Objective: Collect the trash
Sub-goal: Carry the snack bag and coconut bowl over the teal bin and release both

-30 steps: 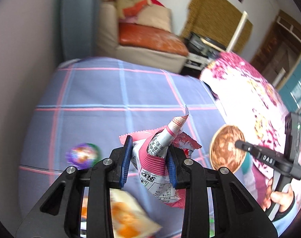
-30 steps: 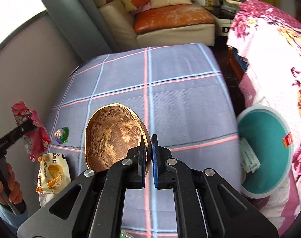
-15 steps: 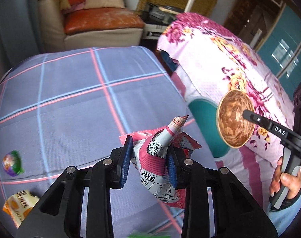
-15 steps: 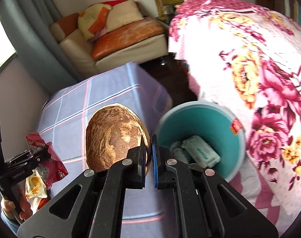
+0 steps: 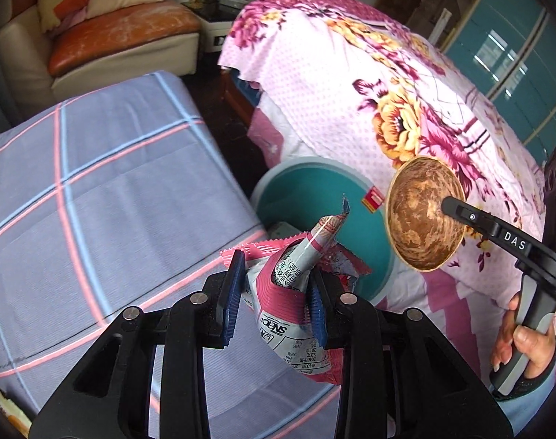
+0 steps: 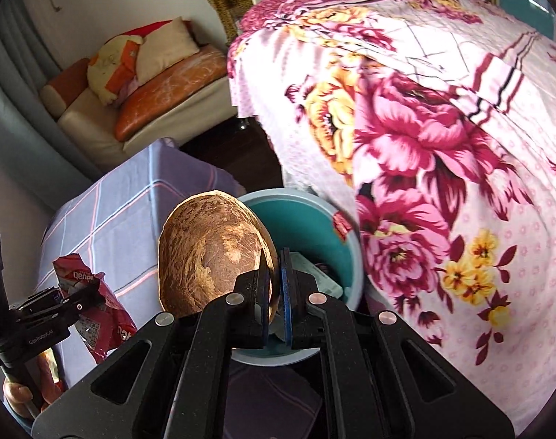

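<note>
Wrapper (image 5: 292, 292), crumpled and pink, sits pinched in the left hand-held gripper (image 5: 276, 292); right hand-held gripper (image 6: 276, 285) clamps a brown shell (image 6: 212, 252) over the teal bin (image 6: 314, 216).

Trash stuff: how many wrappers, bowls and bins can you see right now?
Wrappers: 1, the crumpled pink and silver snack wrapper in the left gripper.
Bowls: 1, the round brown coconut-shell bowl in the right gripper.
Bins: 1, the round teal plastic bin.
Total: 3.

One bin (image 5: 299, 190), one wrapper (image 5: 296, 292), one shell (image 5: 424, 219), two cushions (image 6: 146, 55).
</note>
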Motion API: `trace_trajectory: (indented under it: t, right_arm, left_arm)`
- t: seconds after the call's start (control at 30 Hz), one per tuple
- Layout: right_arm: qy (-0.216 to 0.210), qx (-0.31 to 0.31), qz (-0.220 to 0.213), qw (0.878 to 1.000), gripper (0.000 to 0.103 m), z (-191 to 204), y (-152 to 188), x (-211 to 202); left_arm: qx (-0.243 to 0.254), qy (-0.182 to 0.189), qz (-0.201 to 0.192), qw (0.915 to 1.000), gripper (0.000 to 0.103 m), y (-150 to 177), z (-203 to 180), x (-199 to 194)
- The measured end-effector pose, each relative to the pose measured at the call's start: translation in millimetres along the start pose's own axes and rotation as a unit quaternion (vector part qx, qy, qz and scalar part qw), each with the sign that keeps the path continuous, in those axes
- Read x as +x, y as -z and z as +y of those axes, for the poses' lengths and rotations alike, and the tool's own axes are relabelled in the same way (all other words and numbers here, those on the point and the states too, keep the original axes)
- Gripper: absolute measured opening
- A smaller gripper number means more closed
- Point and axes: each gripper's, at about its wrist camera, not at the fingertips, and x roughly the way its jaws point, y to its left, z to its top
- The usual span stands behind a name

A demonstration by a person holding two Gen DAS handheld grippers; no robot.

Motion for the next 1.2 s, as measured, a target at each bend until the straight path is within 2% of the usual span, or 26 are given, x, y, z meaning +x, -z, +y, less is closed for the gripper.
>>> trace_trajectory:
  t: [0.33,0.43,0.5,0.63,0.8,0.9,0.97,1.2]
  right_arm:
    - [0.028,0.011,0.004,1.000,0.006,-27,-1,5]
    - [0.032,0.013,0.005,0.999,0.006,-30,-1,6]
    - [0.034,0.014,0.007,0.999,0.006,-32,-1,6]
    - [0.038,0.013,0.006,0.999,0.006,-33,-1,4]
    - [0.038,0.005,0.005,0.999,0.006,-25,-5,5]
    - [0.038,0.002,0.003,0.999,0.006,-20,-7,5]
    - [0.040,0.003,0.000,0.999,0.006,-19,-9,3]
    - [0.048,0.000,0.002,0.999,0.006,-19,-10,-1]
  left_arm:
    - [0.015,0.015,0.029,0.9993,0.033,-8,-27,43]
    - [0.017,0.019,0.037,0.9990,0.036,-8,-30,51]
    - [0.015,0.014,0.038,0.9990,0.055,-8,-32,55]
    - [0.015,0.018,0.036,0.9991,0.066,-9,-33,55]
    - [0.012,0.021,0.026,0.9994,0.088,-8,-31,46]
    - [0.008,0.033,0.015,0.9993,0.093,-9,-30,39]
    - [0.009,0.042,0.009,0.9990,0.094,-10,-30,37]
    - [0.007,0.040,0.007,0.9992,0.094,-10,-28,32]
